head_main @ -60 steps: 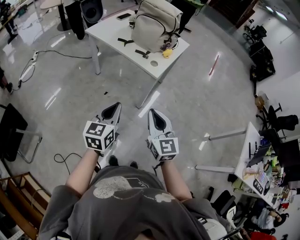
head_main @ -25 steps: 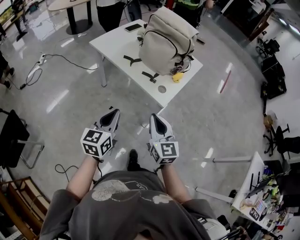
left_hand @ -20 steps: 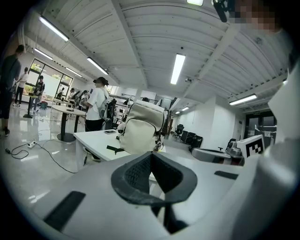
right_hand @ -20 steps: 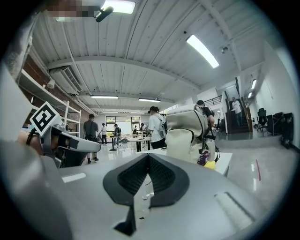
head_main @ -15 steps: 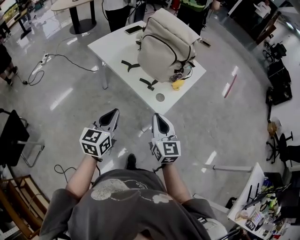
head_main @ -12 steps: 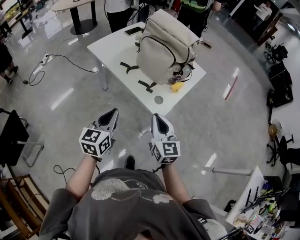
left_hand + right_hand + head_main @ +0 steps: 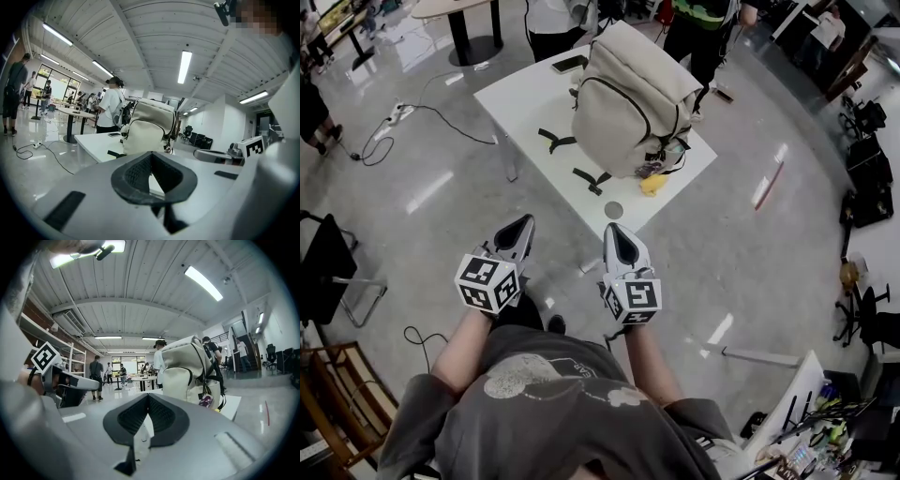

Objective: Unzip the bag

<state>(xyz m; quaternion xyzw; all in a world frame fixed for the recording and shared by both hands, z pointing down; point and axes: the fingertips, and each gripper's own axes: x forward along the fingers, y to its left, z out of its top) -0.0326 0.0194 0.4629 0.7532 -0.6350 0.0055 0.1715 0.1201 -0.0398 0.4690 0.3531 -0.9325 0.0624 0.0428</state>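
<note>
Floor [image 7: 422,197] of pale glossy stone. One cable [image 7: 441,98] trails across it at left, one dark chair [image 7: 328,272] stands at the left edge, and one pink stick [image 7: 769,183] lies at right.

Table [image 7: 525,89]: one, white, ahead of the person, with floor between it and both grippers. Two people [image 7: 548,14] stand at its far side.

Bag [image 7: 628,103]: one, cream, upright near the table's right corner, front facing the person. A dark zip arcs over the front pocket; it looks closed, though it is small in frame. No brand is legible. One small patterned tag [image 7: 652,171] hangs at its lower right.

Shirt [image 7: 553,384]: grey, print too blurred to read.

Left gripper [image 7: 517,228] and right gripper [image 7: 619,236]: side by side, apart, pointing at the table and well short of the bag. In each gripper view the dark pads meet at the tips, with nothing between them. Two cubes [image 7: 487,281] carry black-and-white square markers, no words.

On the table:
- one phone [image 7: 569,64], far edge
- two black strips [image 7: 551,141], left of the bag
- one grey disc [image 7: 614,210], at the near corner
- one yellow lump [image 7: 653,184], touching the bag's base
</note>
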